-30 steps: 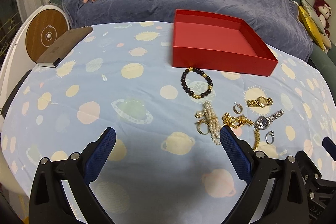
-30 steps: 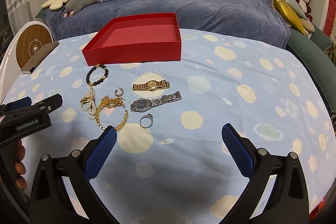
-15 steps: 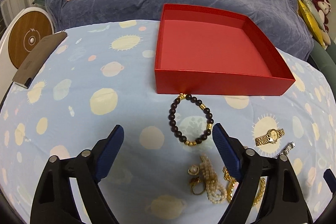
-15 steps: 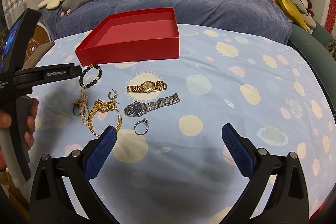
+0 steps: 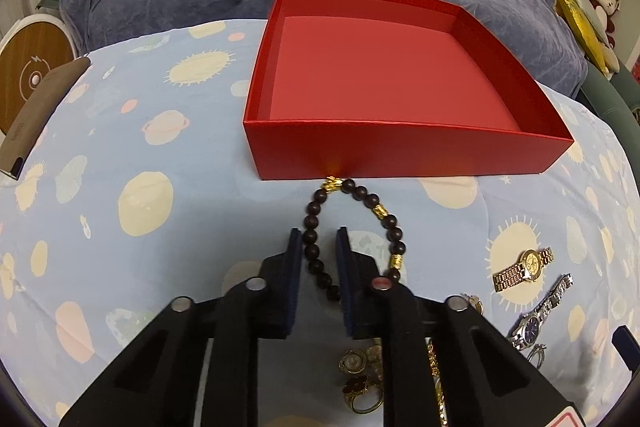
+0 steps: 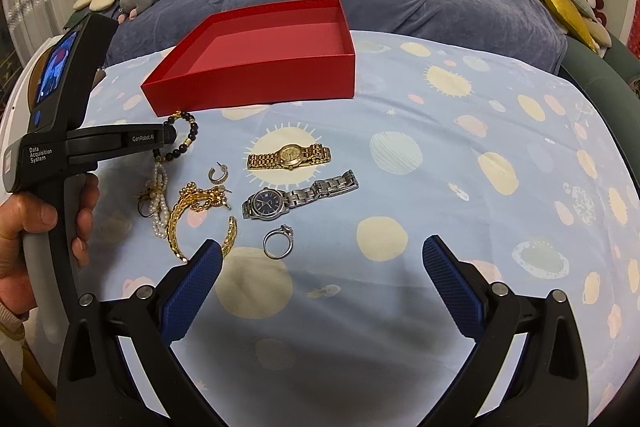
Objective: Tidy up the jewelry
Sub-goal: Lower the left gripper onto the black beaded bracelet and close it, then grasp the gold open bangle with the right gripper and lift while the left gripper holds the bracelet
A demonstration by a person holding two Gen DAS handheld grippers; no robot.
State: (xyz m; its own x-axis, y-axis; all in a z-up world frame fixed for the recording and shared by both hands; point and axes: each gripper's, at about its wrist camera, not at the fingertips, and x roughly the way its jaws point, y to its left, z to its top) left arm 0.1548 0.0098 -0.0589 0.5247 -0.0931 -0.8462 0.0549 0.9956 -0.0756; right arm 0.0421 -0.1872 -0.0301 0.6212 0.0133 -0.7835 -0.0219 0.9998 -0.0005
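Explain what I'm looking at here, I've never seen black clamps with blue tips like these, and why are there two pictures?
There is no robot. A person holds a hand-held gripper in each hand, and each carries a wide-angle camera looking along its fingers, which gives the two pictures. In the left view, the left hand-held gripper has just been closing, and one side of the dark bead bracelet now sits between its pads, just in front of the empty red box. In the right view, the right hand-held gripper hangs open over the space-print cloth. On it lie a gold watch, a silver watch, a ring, a gold chain and pearls.
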